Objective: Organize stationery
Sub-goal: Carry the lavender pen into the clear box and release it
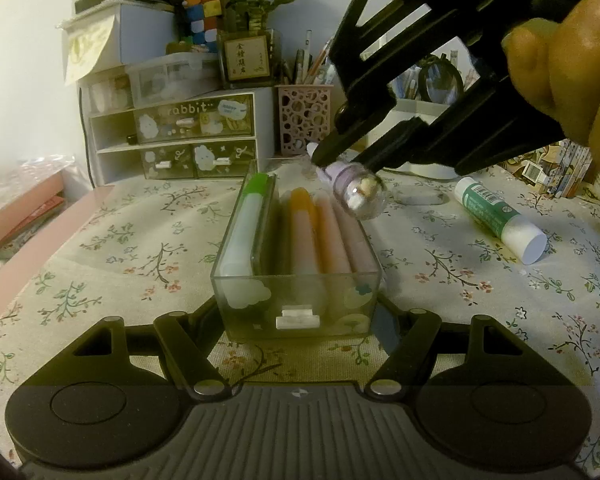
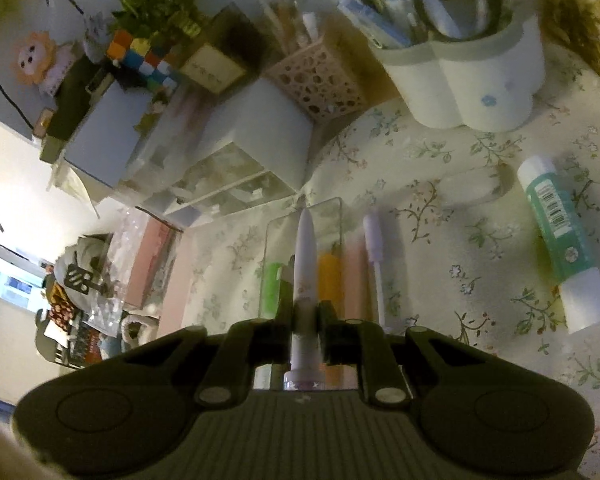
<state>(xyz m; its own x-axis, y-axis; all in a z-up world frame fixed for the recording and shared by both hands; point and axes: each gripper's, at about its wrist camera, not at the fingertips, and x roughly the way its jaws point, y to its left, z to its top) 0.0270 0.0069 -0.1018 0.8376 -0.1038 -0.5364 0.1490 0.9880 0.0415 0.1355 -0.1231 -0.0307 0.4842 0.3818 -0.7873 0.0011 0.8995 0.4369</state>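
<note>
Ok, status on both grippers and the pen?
Left gripper shut on clear box. Right gripper shut on pen, above the box. Nothing in the way.

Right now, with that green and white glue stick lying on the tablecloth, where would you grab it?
I'd probably take the glue stick across its middle from above. It lies flat on its side on the tablecloth with bare cloth along both long sides, so the fingers could straddle the round barrel. Gripped at the ends, it might slip.
</note>
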